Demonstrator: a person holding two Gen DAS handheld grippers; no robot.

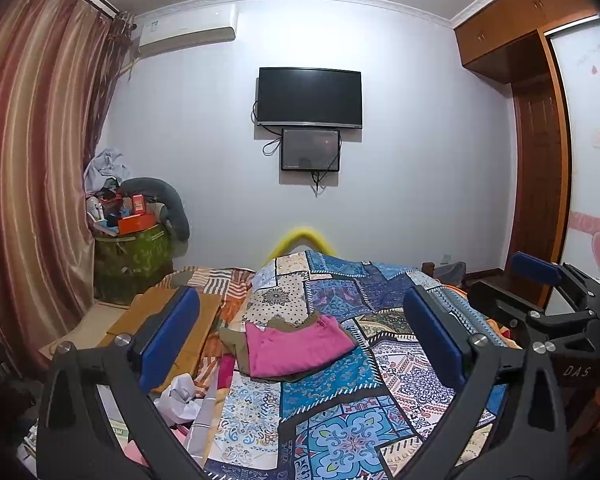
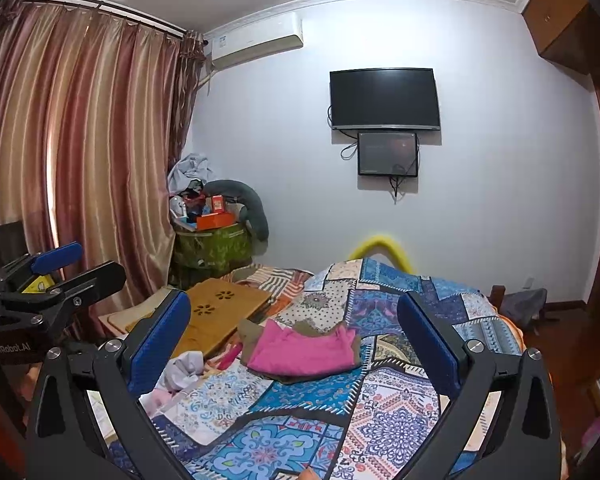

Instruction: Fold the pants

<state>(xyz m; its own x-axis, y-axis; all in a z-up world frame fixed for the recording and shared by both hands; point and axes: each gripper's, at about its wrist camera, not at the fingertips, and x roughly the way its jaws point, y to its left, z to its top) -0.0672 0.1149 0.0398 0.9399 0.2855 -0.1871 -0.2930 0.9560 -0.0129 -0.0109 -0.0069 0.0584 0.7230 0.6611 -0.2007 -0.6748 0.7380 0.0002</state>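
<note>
Left wrist view: I've got my left claw (image 1: pixel 300 344) spread wide, nothing between the blue pads, hanging above the bed (image 1: pixel 340 432).
Right wrist view: right claw (image 2: pixel 296 340) is just as wide apart and empty too, hovering clear of the quilt.
Pants: the pink pants (image 1: pixel 296 346) lie in a bunched, partly folded heap on the patchwork quilt, resting on an olive-brown garment (image 1: pixel 236 346) that peeks out along the far and left edges.
Key relation: the heap sits straight ahead of both claws and below them, framed between each pair of fingers; its long axis runs left to right across my line of approach.
Nearer arm: hard to call, the two claws hang side by side and look about equally far away.
Step, my read: approach only, no cloth gripped yet.
Next move needs: dropping forward and down, each claw taking an end of that long axis.
Watch out: pinching the olive layer along with the pink.
</note>
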